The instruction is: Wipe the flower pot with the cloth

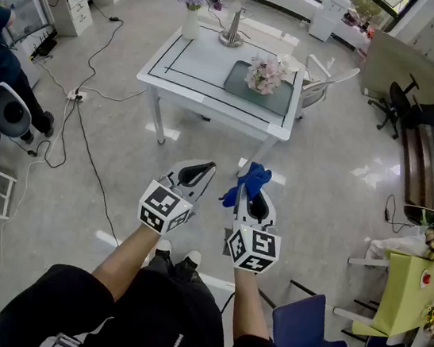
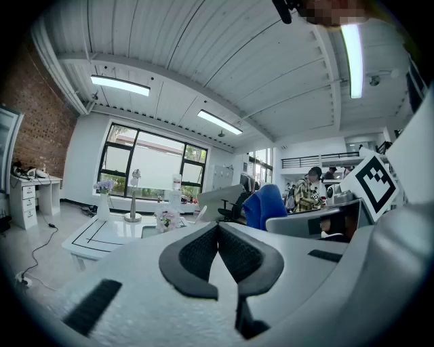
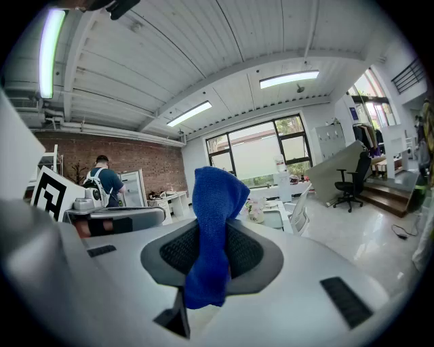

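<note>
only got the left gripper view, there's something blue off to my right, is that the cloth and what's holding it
Observer: Yes, that's the blue cloth. The right gripper has it pinched between its jaws, one end sticking up above them.
Operator: where's the flower pot sitting
Observer: The flower pot stands on a grey tray on the white table, towards the table's right end in the head view.
Operator: are we at the table
Observer: No. The head view shows the left gripper and the right one over open floor, short of the table's near edge.
</note>
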`<state>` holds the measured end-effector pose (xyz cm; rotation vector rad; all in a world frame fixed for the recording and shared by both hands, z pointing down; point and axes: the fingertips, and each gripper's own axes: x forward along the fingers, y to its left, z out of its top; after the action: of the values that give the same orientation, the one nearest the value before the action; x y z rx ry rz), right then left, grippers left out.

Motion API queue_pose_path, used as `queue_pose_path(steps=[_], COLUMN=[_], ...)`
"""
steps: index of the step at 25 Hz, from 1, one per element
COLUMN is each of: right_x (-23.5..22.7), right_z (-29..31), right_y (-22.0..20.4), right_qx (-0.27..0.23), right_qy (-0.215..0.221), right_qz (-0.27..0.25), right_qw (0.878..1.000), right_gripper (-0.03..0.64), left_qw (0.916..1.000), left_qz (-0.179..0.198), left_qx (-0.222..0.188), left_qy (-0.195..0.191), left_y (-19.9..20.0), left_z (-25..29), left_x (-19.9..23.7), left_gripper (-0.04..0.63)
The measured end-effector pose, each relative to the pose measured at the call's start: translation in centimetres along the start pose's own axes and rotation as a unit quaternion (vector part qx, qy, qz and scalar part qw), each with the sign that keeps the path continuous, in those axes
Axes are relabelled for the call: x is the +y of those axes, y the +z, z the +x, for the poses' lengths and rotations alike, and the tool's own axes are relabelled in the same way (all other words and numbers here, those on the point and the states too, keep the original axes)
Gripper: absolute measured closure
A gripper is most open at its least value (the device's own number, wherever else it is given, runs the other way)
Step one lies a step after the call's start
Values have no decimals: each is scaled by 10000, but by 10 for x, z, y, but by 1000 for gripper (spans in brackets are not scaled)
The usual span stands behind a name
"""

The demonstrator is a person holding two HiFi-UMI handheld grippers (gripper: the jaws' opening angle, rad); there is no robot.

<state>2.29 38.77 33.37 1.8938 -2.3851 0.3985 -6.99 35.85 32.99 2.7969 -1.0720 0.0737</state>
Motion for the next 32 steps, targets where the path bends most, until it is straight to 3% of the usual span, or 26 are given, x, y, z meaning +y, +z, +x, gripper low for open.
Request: queue_pose_path(steps=[20, 32], right_x=[-43, -87], right_z=[13, 110], right_y=[5, 15], right_qx=[-31, 164], right_qy=[288, 200], right_qz=[11, -74], right_qw=[9996, 9996], right_gripper=[523, 523], left_qw=[9995, 9995], left_qz=[-78, -219], left_qx=[108, 140], left_qy=[275, 151], left_y=[-9, -14], left_z=[45, 139], left_x=[-7, 58], left_gripper=[591, 591])
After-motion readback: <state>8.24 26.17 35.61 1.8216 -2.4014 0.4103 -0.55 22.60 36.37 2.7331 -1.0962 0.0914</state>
